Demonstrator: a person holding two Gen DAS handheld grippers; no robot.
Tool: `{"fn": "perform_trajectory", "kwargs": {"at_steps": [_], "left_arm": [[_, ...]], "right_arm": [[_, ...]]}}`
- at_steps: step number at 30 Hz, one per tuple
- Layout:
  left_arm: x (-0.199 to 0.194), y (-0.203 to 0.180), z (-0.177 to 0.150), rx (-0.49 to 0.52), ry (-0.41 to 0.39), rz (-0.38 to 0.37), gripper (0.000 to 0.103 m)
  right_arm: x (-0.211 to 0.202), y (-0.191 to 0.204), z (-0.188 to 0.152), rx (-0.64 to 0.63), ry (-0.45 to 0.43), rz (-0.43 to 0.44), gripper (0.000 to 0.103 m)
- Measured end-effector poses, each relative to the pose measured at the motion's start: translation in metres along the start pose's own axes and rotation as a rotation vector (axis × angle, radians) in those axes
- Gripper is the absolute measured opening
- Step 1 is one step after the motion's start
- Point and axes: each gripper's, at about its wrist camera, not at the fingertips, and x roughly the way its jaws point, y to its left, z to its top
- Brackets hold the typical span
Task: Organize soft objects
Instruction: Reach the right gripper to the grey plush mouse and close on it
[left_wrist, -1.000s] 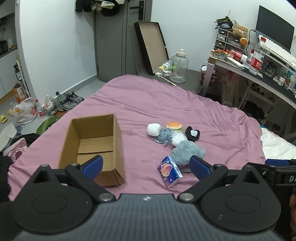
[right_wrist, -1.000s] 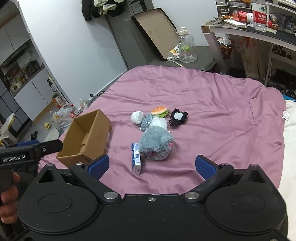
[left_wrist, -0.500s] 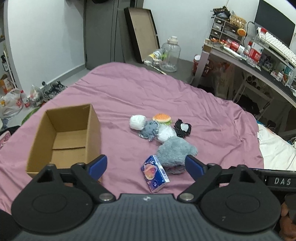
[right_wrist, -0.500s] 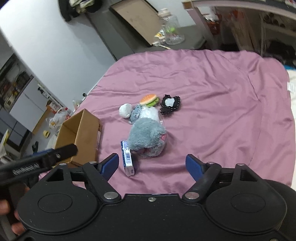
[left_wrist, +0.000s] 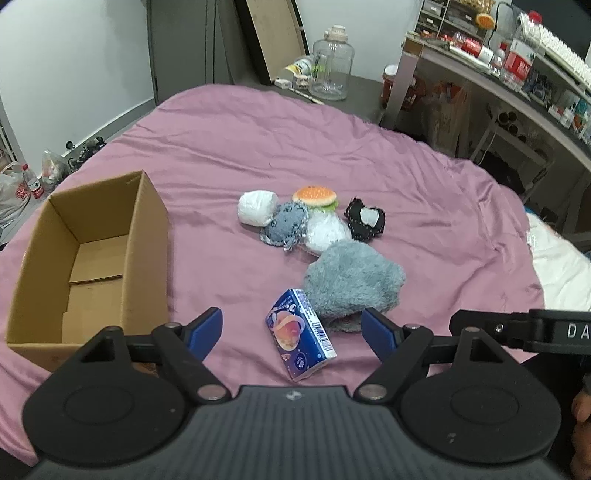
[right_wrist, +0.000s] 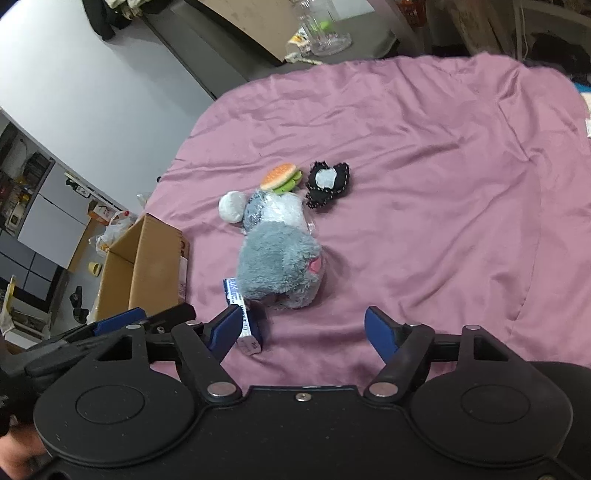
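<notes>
A pink bedspread (left_wrist: 369, 147) is covering the bed in a messy room, and soft things are lying on it in a bunch. The left gripper (left_wrist: 291, 330) is pointing down with its jaws closing, nothing squeezed yet — the blue tissue pack (left_wrist: 301, 338) is lying between them, likely the first pick. The right gripper (right_wrist: 303, 328) is closing its jaws too, holding nothing, with the fluffy grey toy (right_wrist: 279, 271) just ahead at twelve o'clock. Beyond, at twelve, the white ball (left_wrist: 256, 207), burger toy (left_wrist: 314, 195) and black heart (left_wrist: 365, 219) are sitting close together. The cardboard box (left_wrist: 147, 236) is waiting open at ten o'clock, probably for collecting them.
</notes>
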Motion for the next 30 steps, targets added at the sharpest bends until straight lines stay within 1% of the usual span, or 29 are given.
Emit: {"fn": "perform_trajectory", "kwargs": {"at_steps": [5, 10, 12, 14, 17, 22, 24, 28, 29, 30], "left_arm": [[0.019, -0.004, 0.000, 0.038, 0.037, -0.001, 0.082], [0.045, -0.010, 0.000, 0.090, 0.109, 0.027, 0.082], [0.054, -0.012, 0.000, 0.111, 0.127, 0.037, 0.082], [0.061, -0.015, 0.001, 0.133, 0.132, 0.043, 0.082], [0.075, -0.016, 0.004, 0.147, 0.152, 0.055, 0.082], [0.094, -0.022, 0.009, 0.199, 0.178, 0.063, 0.082], [0.097, -0.023, 0.013, 0.200, 0.171, 0.059, 0.082], [0.095, -0.021, 0.025, 0.198, 0.107, 0.037, 0.082], [0.095, -0.020, 0.027, 0.193, 0.093, 0.023, 0.082], [0.096, -0.020, 0.029, 0.191, 0.087, 0.016, 0.082]], "right_arm": [[0.014, -0.009, 0.009, 0.067, 0.023, -0.001, 0.069], [0.029, -0.008, 0.014, 0.077, 0.040, -0.018, 0.070], [0.035, -0.010, 0.017, 0.087, 0.046, -0.033, 0.070], [0.041, -0.012, 0.019, 0.097, 0.057, -0.047, 0.070], [0.049, -0.015, 0.021, 0.112, 0.076, -0.048, 0.070], [0.062, -0.018, 0.025, 0.127, 0.102, -0.054, 0.070], [0.067, -0.020, 0.026, 0.139, 0.111, -0.048, 0.070], [0.069, -0.026, 0.029, 0.168, 0.108, -0.004, 0.070], [0.069, -0.027, 0.030, 0.176, 0.100, 0.007, 0.069], [0.071, -0.028, 0.031, 0.185, 0.097, 0.024, 0.065]]}}
